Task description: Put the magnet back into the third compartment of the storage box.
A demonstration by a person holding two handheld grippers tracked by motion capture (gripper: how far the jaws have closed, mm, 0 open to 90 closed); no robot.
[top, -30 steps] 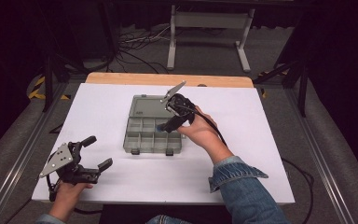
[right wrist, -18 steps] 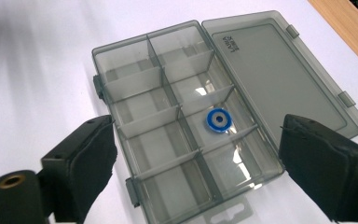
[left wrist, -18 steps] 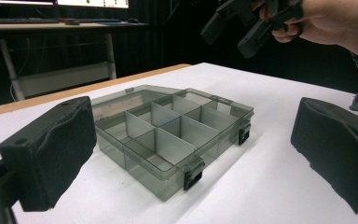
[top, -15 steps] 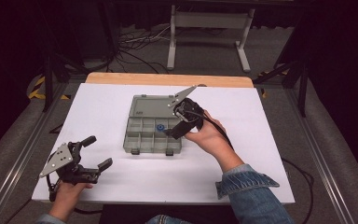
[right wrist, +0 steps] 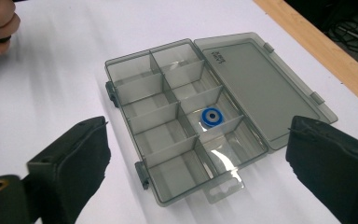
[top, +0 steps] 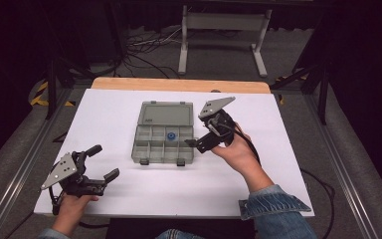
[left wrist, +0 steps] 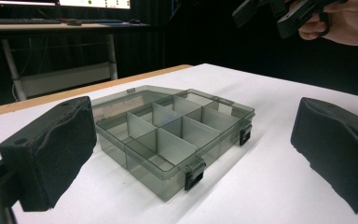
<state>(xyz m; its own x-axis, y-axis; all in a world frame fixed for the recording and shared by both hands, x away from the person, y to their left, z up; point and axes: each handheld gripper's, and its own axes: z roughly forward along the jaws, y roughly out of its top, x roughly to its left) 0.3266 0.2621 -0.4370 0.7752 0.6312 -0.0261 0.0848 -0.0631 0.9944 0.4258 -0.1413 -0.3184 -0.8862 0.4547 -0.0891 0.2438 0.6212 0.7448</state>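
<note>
A smoky-grey clear plastic compartment box (top: 163, 138) lies open mid-table, a small blue ring (right wrist: 211, 117) in 1 middle compartment. The right gripper (top: 204, 142) hovers just beside it, jaws wide, empty. The left gripper (top: 104, 164) rests near the table's front-left corner, jaws wide, empty.

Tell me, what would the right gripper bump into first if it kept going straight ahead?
Probably the open grey box. The right gripper points down at its compartments with open jaws, near the one holding the blue ring. How far off it is stays hard to judge.
</note>
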